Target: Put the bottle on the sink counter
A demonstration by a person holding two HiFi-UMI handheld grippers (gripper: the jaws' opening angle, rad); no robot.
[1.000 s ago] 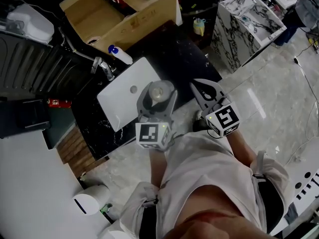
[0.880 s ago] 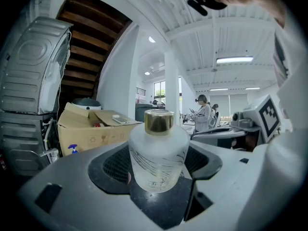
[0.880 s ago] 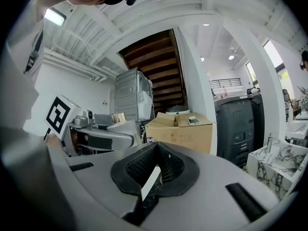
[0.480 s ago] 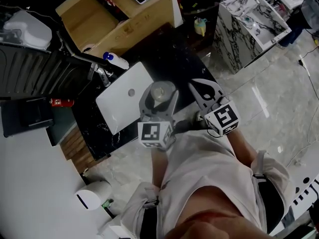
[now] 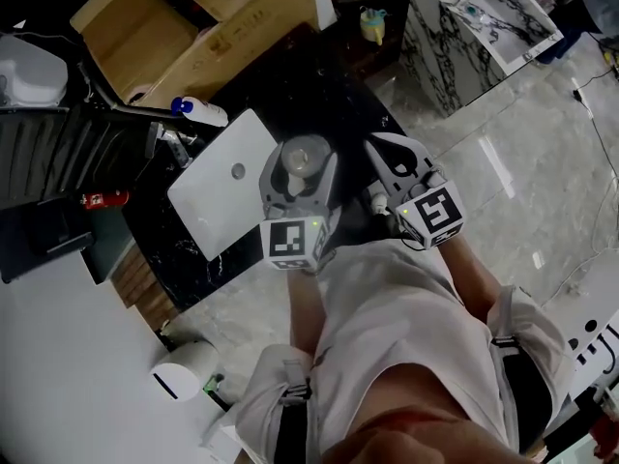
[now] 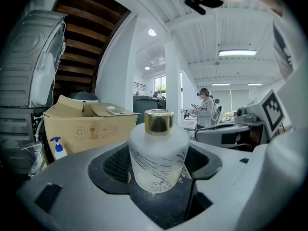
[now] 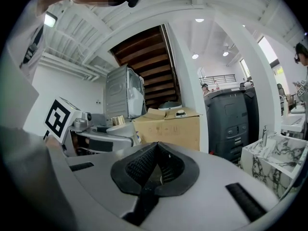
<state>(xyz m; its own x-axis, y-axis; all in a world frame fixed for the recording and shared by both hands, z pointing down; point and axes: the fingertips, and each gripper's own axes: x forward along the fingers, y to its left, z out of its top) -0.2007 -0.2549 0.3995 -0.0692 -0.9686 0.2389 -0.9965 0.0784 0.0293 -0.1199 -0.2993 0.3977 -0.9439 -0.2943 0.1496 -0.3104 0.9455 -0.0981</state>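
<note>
Above the near edge of the dark stone table [image 5: 324,90], just right of the white sink basin [image 5: 208,201], the left claw [image 5: 301,162] grips the bottle [image 6: 158,150] — a squat frosted-glass vessel with a gold cap, held upright with its body clamped between both pads. The head view places the bottle over the table's front strip; whether its base touches the stone cannot be told from any view. The right claw [image 5: 395,159] hangs just beside it to the right, its jaws pressed together with nothing between them. Beyond the basin stand a faucet [image 5: 164,145], a blue-topped spray bottle [image 5: 198,111] and a cardboard box [image 5: 184,27], all well apart from the held bottle.

Progress, as judged: grasp and carry look complete, and the bottle appears to be at or near its destination. Remaining — lower it until it stands flat on the bare stone beside the basin, part the left jaws, and draw the claw back without tipping it.
</note>
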